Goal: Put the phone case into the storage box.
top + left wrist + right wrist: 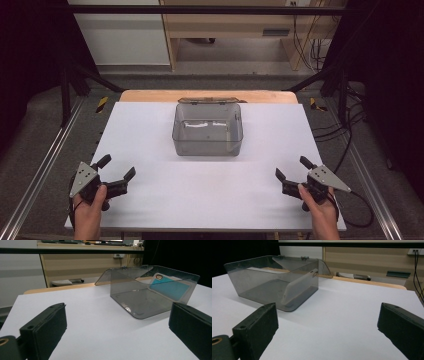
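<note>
While both grippers' fingers gape wide, left gripper view reveals a turquoise case inside the box.

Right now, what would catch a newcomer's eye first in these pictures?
The smoky clear box, lid open, sits mid-table toward the far edge of the white table. Inside, a phone case with a teal face leans against one wall. The left tongs and right tongs rest open at the near corners, holding nothing.
</note>
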`<state>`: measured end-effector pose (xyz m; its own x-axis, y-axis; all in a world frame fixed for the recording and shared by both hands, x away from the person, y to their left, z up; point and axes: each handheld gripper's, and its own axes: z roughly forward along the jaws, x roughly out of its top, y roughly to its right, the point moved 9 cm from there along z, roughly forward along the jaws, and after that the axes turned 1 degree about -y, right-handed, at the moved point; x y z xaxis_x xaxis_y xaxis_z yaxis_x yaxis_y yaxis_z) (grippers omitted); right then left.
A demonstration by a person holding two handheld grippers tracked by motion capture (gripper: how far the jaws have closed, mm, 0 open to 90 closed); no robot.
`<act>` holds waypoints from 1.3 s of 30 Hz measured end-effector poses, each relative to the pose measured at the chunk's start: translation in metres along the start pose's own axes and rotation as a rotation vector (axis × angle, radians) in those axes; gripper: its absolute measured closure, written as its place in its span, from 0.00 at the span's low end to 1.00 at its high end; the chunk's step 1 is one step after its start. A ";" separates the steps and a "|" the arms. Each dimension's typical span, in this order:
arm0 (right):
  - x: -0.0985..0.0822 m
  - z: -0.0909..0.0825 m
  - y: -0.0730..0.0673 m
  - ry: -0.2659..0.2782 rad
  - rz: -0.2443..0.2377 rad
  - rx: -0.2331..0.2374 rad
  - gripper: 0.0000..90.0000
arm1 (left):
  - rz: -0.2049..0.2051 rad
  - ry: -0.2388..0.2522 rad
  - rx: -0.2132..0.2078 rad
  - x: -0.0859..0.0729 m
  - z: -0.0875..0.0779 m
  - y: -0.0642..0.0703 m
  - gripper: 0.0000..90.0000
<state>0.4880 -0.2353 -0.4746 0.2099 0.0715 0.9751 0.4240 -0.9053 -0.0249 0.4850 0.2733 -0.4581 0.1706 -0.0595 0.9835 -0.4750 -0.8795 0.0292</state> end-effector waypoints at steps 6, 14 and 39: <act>-0.001 0.002 -0.005 -0.003 -0.009 0.017 0.04 | 0.004 -0.003 -0.007 0.000 0.001 0.002 0.02; -0.001 0.005 -0.011 0.004 -0.017 0.038 0.04 | 0.009 -0.006 -0.016 -0.001 0.002 0.004 0.02; 0.004 0.016 -0.030 0.022 -0.039 0.100 0.04 | 0.023 -0.006 -0.057 0.000 0.006 0.018 0.02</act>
<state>0.4903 -0.2015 -0.4732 0.1722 0.0954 0.9804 0.5173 -0.8558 -0.0076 0.4812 0.2546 -0.4582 0.1640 -0.0818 0.9831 -0.5273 -0.8495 0.0173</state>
